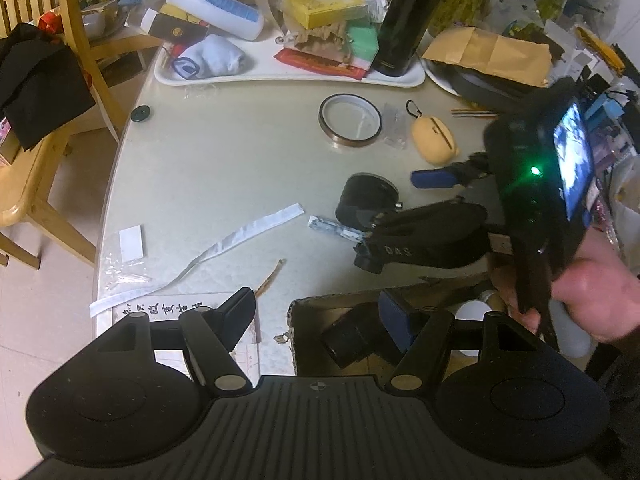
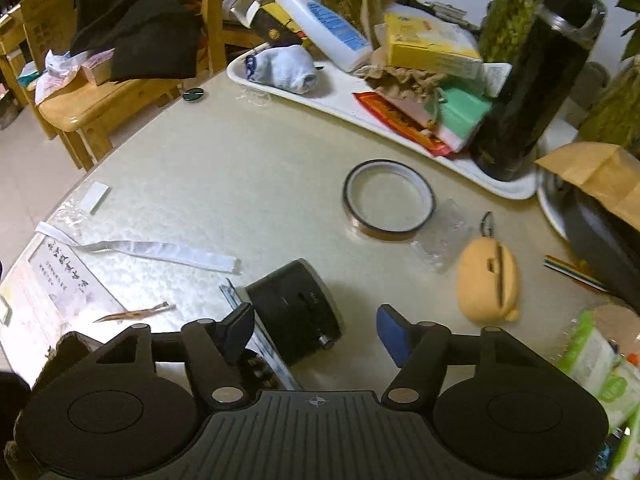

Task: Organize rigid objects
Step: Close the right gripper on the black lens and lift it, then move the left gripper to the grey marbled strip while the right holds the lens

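Observation:
My left gripper (image 1: pixel 316 314) is open and empty, hovering over a cardboard box (image 1: pixel 298 332) that holds a black cylinder (image 1: pixel 348 344). My right gripper (image 2: pixel 314 326) is open, its jaws standing either side of a black cylindrical object (image 2: pixel 296 312) lying on the table; it also shows in the left wrist view (image 1: pixel 366 200), with the right gripper (image 1: pixel 396 208) beside it. A tape ring (image 2: pixel 388 200) and a yellow earbud case (image 2: pixel 488 284) lie further back; both also show in the left wrist view, the ring (image 1: pixel 350 124) and the case (image 1: pixel 434 140).
A white tray (image 2: pixel 352 112) at the back holds a black flask (image 2: pixel 532 80), a white bottle (image 2: pixel 320 20), boxes and a sock. A white paper strip (image 2: pixel 160 250), printed sheet (image 2: pixel 60 292), plastic bags and wooden chairs (image 2: pixel 80 108) are to the left. A brown envelope (image 1: pixel 488 54) lies right.

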Demonstrator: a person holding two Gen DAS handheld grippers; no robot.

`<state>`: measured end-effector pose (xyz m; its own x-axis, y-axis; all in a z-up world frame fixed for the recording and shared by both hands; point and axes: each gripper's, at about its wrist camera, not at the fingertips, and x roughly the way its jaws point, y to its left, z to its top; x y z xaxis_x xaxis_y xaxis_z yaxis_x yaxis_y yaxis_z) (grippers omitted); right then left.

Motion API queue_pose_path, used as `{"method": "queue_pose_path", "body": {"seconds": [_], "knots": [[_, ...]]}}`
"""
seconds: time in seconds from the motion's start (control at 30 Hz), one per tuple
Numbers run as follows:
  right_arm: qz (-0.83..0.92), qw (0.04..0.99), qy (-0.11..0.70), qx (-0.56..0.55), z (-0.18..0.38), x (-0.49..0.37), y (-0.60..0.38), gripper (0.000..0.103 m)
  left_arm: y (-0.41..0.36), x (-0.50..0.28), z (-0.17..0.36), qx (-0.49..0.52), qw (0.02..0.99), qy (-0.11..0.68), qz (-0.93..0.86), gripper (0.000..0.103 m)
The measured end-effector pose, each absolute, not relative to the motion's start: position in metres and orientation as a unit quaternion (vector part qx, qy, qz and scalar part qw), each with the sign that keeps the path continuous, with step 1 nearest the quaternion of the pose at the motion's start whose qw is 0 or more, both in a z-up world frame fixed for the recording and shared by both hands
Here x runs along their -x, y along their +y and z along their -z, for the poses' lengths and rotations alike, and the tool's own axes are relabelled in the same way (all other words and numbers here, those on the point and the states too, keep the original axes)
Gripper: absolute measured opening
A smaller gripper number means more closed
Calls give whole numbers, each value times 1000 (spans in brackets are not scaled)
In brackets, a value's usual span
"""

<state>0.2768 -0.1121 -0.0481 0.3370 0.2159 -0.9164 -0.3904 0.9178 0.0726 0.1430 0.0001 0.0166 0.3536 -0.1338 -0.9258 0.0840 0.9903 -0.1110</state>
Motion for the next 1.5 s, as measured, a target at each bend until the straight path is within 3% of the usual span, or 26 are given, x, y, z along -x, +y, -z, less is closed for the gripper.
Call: {"method": "queue_pose_path", "body": {"seconds": [0.17,0.47,1.07,1.5], "knots": [[-198,810,546,81,56,-278,-104,52,2,-143,-15,25,820,568,66,68],[-168,815,550,77,54,-283,-105,44,3,-147,-9,26,817,574,59,68],[-117,809,573,51,59,-287,-124,43,2,-147,-10,37,825,562,55,68],[-96,840,533,18,-23,-272,-174,43,3,-151,-12,40,837,544,54,68]]}}
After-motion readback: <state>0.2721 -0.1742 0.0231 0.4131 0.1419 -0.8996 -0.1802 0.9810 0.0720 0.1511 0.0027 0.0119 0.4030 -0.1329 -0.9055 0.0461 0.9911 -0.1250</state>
